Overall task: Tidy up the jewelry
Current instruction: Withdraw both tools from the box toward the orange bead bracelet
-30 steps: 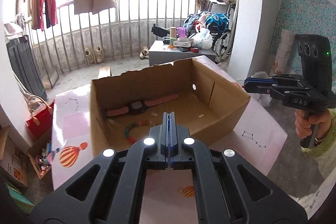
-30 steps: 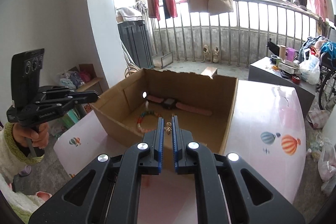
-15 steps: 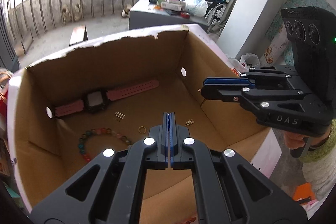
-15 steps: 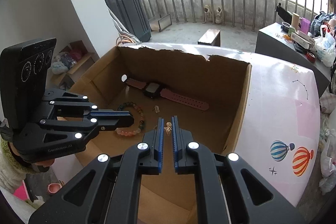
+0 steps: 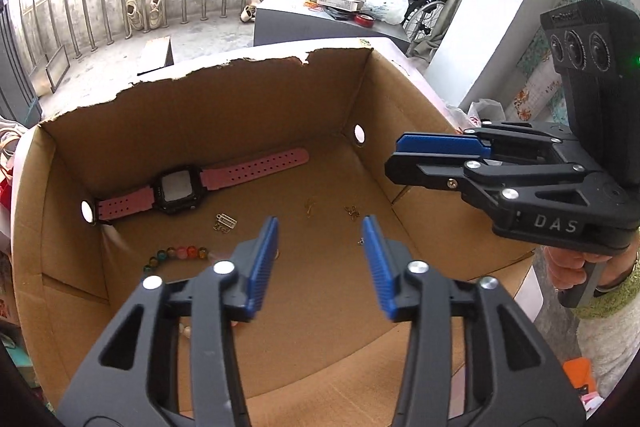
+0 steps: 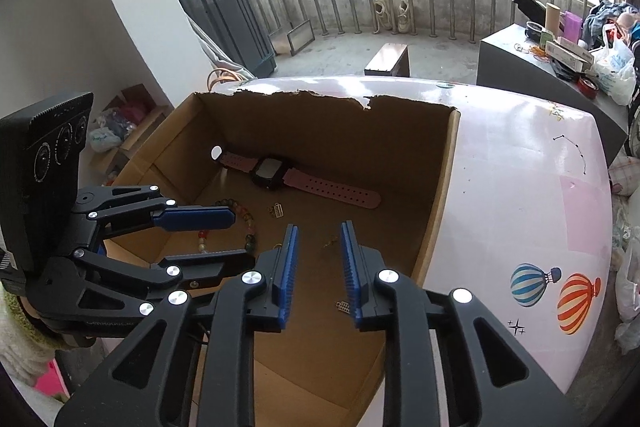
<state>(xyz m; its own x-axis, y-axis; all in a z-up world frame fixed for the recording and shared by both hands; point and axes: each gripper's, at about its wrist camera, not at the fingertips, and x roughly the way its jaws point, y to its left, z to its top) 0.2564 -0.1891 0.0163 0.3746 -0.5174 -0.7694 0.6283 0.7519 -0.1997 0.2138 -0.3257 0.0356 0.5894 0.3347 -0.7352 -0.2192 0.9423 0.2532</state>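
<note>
A pink watch [image 5: 188, 187] with a black face lies flat at the far wall of a cardboard box [image 5: 256, 115], its strap running along that wall. Nearer, by the box's left wall, lies a bead bracelet [image 5: 176, 254] with beads of many colours. Small gold bits [image 5: 225, 221] are spread over the box floor in the middle, some near the right wall [image 5: 352, 211]. The far edge of the box is torn and jagged.

The left tongs [image 5: 322, 259] hang over the near part of the box. Their blue pads are apart and opening, with nothing between them. The right tongs [image 6: 318, 267] also hang over the box, apart and opening, and hold nothing. A little gold piece [image 6: 343, 307] lies on the box floor just beside the right pad. The right tongs carry the white letters "DAS" on their side.

The box sits at the left side of a pink bench [image 6: 520, 195] with striped balloon pictures [image 6: 556, 291] near its right front corner.
</note>
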